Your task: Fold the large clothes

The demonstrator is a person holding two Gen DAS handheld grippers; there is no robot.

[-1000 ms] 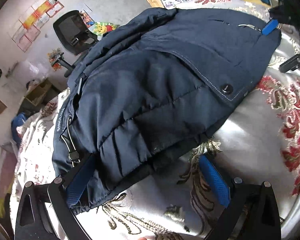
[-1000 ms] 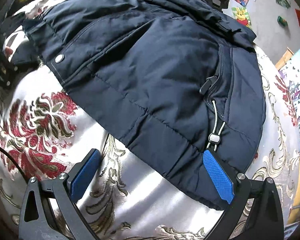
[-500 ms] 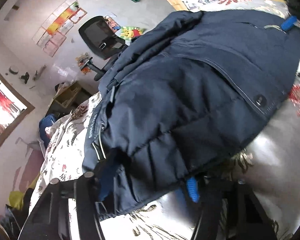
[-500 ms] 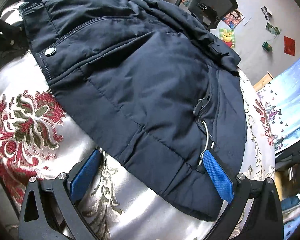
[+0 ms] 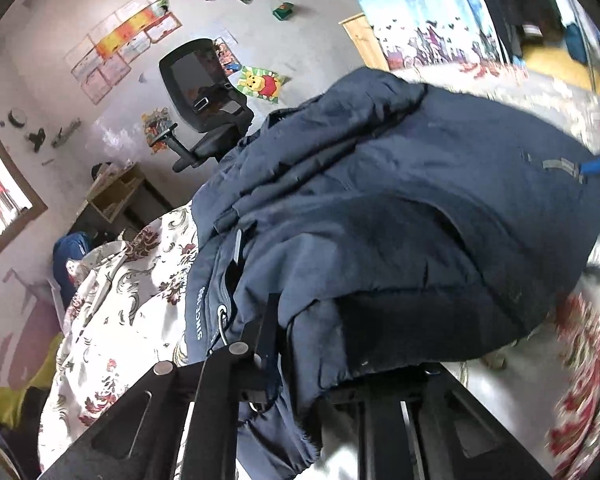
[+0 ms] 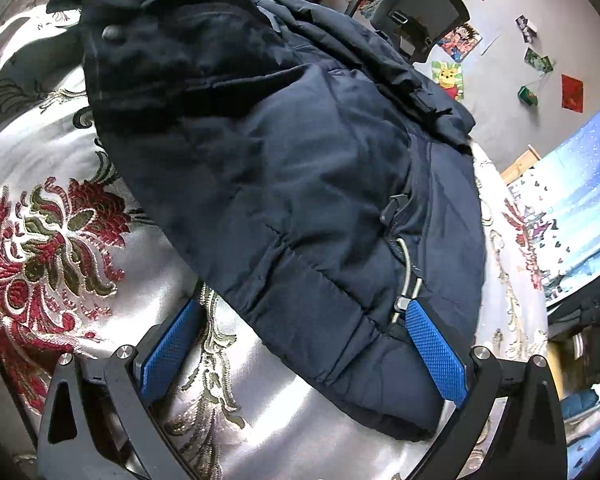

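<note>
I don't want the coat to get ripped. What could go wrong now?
The left tongs have pinched a thick bunch of the navy jacket, so it might slip out when lifted. The elastic cord lies right by the open right tongs and could snag. The shiny bedspread may let the jacket slide.

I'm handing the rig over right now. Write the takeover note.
Left tool: shut on the navy jacket, hem bunched between its fingers and raised.
Right tool: open, fingers astride the opposite hem corner beside the drawcord toggle, nothing gripped.
The jacket lies on the brocade bedspread.
Done: left grasp.
Left: close the right tool, then fold the hem over, probably toward the collar.
</note>
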